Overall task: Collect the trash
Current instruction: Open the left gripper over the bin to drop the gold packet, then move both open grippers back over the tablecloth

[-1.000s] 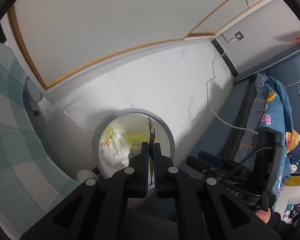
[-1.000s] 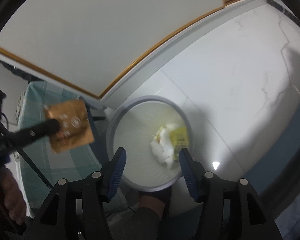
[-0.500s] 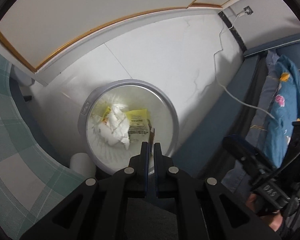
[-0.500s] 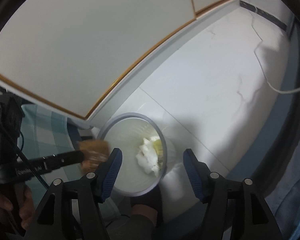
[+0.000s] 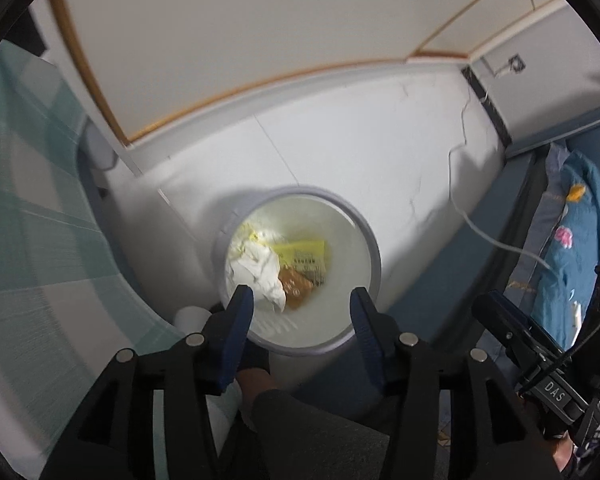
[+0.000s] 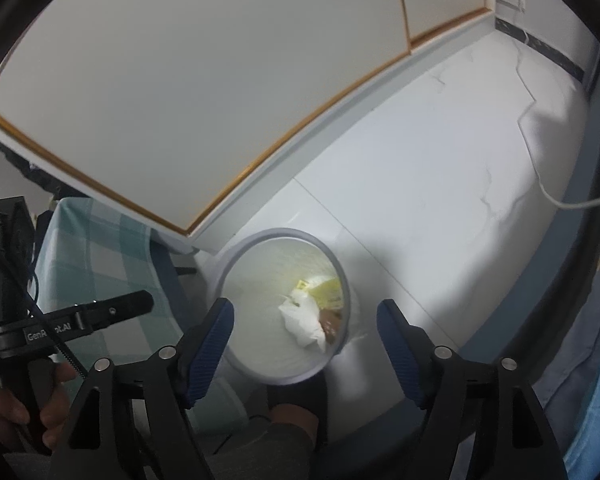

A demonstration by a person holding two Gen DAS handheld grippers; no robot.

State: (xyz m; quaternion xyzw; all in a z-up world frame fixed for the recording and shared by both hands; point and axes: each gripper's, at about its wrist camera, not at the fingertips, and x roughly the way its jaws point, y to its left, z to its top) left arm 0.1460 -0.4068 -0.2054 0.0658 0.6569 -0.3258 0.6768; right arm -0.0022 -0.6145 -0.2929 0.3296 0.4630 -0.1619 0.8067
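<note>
Left tongs (image 5: 301,304): spread wide apart, holding nothing, poised above the bin's opening.
Right tongs (image 6: 305,320): also spread wide and empty, above the bin's near rim.
Bin (image 5: 374,256): round, white with a grey rim, standing on the white tiled floor (image 5: 360,152) beside a bed with a green checked sheet (image 5: 32,248).
Brown wrapper (image 5: 296,286): lying inside the bin, against the crumpled white tissue (image 5: 256,268) and partly over the yellow packet (image 5: 306,254).
From the right wrist view: wrapper (image 6: 331,322) mostly hidden by the bin's far wall, next to the tissue (image 6: 304,320).
Cable (image 5: 496,240): white, trailing across the floor toward the blue sofa (image 5: 572,240).
</note>
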